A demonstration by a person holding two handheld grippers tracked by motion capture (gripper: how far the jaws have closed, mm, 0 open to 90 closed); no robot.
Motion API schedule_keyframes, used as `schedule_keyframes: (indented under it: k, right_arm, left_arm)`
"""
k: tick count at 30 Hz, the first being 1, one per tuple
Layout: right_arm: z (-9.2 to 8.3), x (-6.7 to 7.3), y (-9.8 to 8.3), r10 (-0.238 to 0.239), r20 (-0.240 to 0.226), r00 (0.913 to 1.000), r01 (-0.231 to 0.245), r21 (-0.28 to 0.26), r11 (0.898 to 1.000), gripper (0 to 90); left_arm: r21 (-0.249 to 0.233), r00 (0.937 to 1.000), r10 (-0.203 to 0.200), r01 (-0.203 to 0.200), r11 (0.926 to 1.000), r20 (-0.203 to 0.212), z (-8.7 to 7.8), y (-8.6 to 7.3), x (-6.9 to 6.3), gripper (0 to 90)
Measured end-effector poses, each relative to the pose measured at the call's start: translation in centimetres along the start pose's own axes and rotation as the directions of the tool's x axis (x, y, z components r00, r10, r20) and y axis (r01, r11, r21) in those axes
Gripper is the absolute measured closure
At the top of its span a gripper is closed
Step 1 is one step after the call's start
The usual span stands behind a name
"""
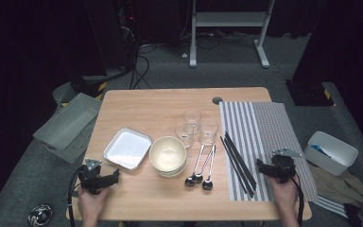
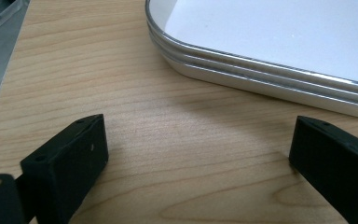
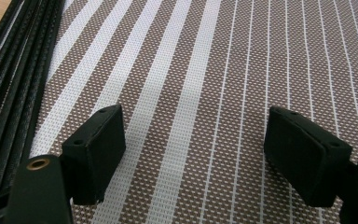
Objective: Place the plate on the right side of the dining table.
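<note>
Chopsticks [image 3: 9,70], black and bundled, were cut off at the frame edge; we held both the left gripper [image 2: 196,154] and right gripper [image 3: 193,154] spread, empty.

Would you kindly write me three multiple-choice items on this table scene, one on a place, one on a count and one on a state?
1. Where do the black chopsticks lie?
A. in the bowl
B. on the striped mat's left edge
C. on the tray

2. How many spoons lie on the table?
A. one
B. three
C. five

3. How do the right tongs stand?
A. open over the mat
B. shut on a spoon
C. shut on a glass

Answers: 1 B, the chopsticks rest on the mat by its left border. 2 B, three spoon heads show beside the bowl. 3 A, the jaws stand apart with only mat between them.
</note>
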State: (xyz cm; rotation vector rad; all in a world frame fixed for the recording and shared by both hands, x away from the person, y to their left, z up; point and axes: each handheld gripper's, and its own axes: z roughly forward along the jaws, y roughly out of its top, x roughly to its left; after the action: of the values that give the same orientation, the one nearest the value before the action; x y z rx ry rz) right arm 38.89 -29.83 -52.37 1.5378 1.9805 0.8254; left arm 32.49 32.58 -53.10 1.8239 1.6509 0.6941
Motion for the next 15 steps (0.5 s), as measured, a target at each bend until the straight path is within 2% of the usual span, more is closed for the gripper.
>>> schedule_keyframes:
  k: [9,15]
  right_arm:
    - [0.0,0.0,0.0,0.0,0.0,1.0,0.0,0.0,1.0,20.6]
    - [0.0,-0.01,0.0,-0.002,0.0,1.0,0.002,0.0,1.0,20.6]
  left_arm:
    - [-0.004,1.0,-0.002,0.002,1.0,-0.009,-0.01,0.04,0.04,6.7]
    - [-0.025,0.9998,-0.018,0.018,0.9995,-0.013,-0.21,-0.12,0.2,14.6]
